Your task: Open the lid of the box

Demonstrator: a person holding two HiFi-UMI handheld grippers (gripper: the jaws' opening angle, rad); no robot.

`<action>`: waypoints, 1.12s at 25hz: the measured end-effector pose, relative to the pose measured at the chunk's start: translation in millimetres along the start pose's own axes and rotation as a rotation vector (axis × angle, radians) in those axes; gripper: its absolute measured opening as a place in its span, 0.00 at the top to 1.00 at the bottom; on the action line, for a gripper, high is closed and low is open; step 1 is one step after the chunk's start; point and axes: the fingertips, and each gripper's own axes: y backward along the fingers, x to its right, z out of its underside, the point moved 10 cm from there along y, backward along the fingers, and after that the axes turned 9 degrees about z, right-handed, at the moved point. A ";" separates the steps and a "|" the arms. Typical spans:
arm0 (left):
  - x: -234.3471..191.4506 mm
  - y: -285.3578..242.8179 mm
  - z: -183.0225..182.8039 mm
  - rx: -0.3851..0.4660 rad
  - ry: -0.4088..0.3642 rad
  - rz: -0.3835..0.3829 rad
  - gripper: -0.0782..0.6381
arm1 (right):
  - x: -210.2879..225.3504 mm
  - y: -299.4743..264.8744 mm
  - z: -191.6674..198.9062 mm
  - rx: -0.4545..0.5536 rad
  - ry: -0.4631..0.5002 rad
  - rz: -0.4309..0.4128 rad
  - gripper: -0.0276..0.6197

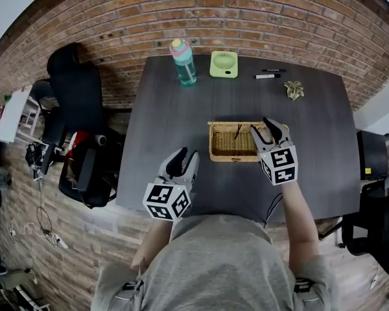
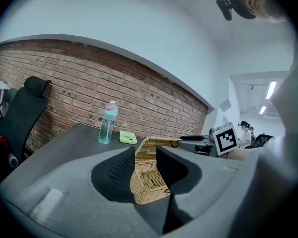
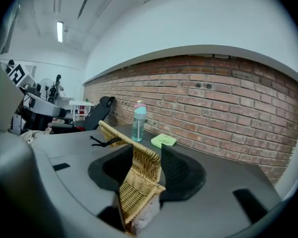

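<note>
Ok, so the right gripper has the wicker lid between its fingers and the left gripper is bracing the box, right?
No. The left gripper is not bracing the box: the head view shows it clear of the box, near the table front edge, fingers open and empty. The right gripper does have the wicker lid between its fingers.

Soft, even indoor light. A ceiling strip light [image 3: 59, 31] glows high to the left of the jaws in the right gripper view. The dark worktop [image 1: 181, 109] carries only weak shadows. Fisheye distortion bends the brick wall [image 1: 201, 11], and the gripper views darken to black at the corners. The jaws blur near the lens, while the wicker lid [image 3: 139, 177] between them is sharper.
</note>
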 end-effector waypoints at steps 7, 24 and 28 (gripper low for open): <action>-3.3 -0.5 -0.4 0.002 0.004 -0.013 0.70 | 7.4 -20.2 -7.0 -0.010 0.009 0.000 0.68; -7.5 -4.9 -0.6 -0.014 0.012 -0.030 0.70 | 26.2 -65.5 -17.9 -0.035 -0.023 0.000 0.69; -9.4 -6.5 -0.8 -0.018 0.014 -0.032 0.70 | 29.9 -76.4 -18.6 -0.050 -0.043 -0.009 0.69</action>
